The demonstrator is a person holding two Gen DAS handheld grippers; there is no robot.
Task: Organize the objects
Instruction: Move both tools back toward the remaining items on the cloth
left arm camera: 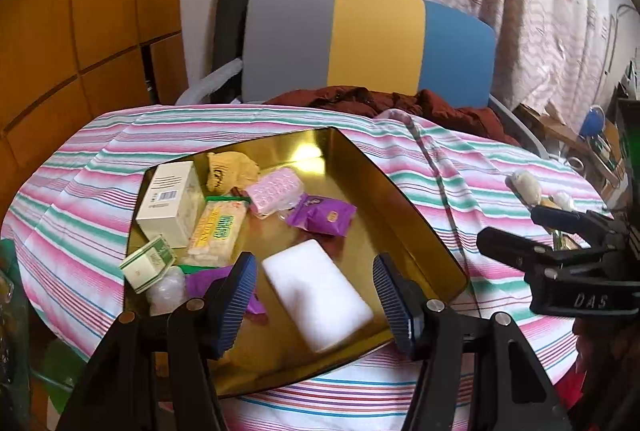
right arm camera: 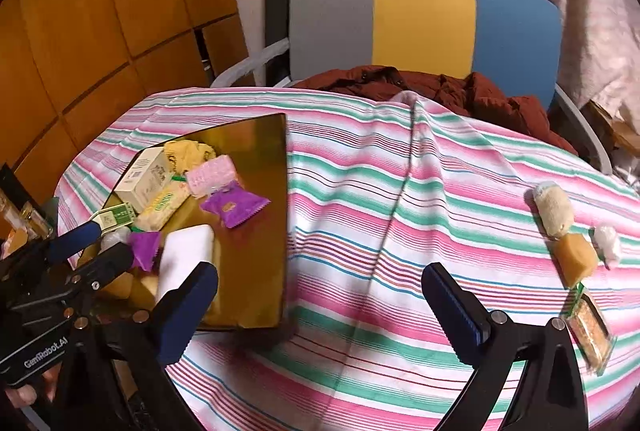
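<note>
Left gripper (left arm camera: pixel 316 301) spread wide, empty, hung over white block (left arm camera: pixel 318 297) lying in gold tray (left arm camera: pixel 416 219). Right gripper (right arm camera: pixel 320 305) also wide open, nothing held, over striped cloth (right arm camera: pixel 360 191). Leftover items, e.g. plush toy (right arm camera: pixel 554 207), amber packet (right arm camera: pixel 576 259), snack bar (right arm camera: pixel 590 331), sat well apart on right. Risks: cloth fold snagging a finger; tray crowded w/ boxes, wrappers, so next drop could spill over the rim.

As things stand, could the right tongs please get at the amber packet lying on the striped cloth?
Probably yes: the right tongs are open and empty, and the amber packet lies on bare cloth to their right, outside the gold tray, with nothing between them.
</note>
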